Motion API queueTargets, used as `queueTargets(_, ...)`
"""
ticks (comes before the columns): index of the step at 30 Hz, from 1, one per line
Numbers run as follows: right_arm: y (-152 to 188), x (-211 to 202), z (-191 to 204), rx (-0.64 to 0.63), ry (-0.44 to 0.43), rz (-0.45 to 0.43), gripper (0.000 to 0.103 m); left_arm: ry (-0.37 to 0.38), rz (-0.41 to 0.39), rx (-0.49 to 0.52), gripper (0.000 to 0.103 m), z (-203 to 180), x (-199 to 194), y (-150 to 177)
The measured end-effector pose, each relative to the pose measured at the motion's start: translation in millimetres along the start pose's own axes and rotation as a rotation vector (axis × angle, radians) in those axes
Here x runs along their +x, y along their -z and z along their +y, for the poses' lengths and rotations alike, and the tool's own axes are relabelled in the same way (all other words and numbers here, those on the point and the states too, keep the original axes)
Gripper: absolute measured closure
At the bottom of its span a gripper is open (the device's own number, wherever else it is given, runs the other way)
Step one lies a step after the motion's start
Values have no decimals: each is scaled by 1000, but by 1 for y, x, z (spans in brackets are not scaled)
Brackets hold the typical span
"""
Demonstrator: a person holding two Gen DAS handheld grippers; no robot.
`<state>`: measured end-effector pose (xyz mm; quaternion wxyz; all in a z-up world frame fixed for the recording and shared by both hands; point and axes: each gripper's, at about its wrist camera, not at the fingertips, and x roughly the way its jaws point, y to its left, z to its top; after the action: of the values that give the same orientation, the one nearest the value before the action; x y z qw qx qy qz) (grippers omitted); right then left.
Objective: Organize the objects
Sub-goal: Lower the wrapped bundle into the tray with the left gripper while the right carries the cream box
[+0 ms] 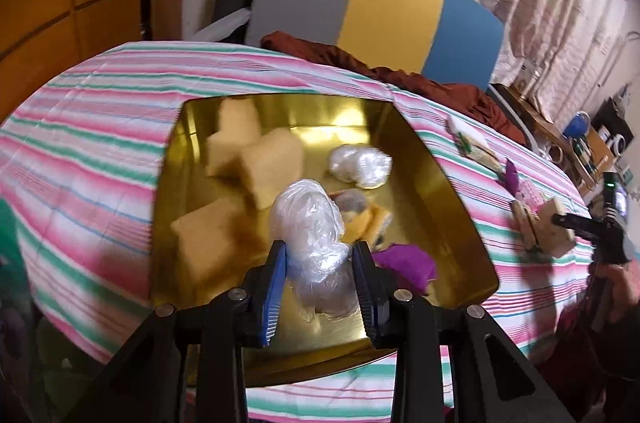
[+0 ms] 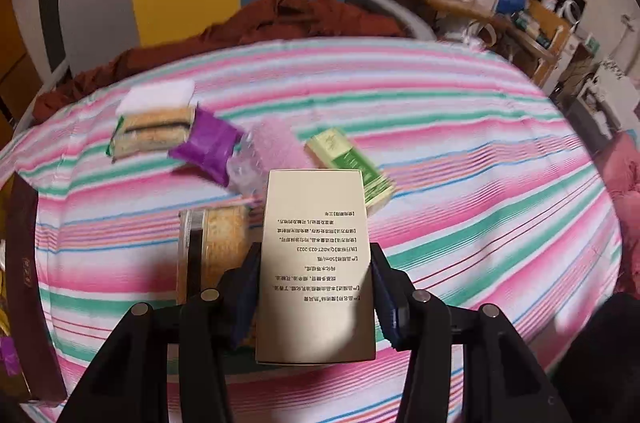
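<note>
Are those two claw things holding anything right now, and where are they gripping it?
The left gripper pinches a clear plastic bundle by its lower end. The right gripper has a beige printed box by its long sides.

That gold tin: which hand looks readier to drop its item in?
Probably left: the left gripper holds a clear plastic bundle right over the gold tin; the right gripper's cream box hangs over the bedspread.

A tin (image 1: 460, 183) sits on the bed (image 1: 100, 143); inside lie sponge blocks (image 1: 264, 163) at left and a plastic bundle (image 1: 360, 163) behind another bundle (image 1: 312, 223). Right of the tin, apparently, wrapped packets (image 2: 152, 131) and a carton (image 2: 348, 167) lie scattered.
</note>
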<state>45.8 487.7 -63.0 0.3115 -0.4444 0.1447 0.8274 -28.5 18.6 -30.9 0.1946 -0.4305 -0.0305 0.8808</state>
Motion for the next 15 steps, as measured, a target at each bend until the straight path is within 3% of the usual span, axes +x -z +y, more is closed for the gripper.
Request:
queueTargets(9,5,-36,14,-24,-86,-122,53,-55,-6,-64,69,32,-10,12)
queueTargets(15,22,-63,62,-123,-220,-167,53,-64,20,-54,69,30,3,15)
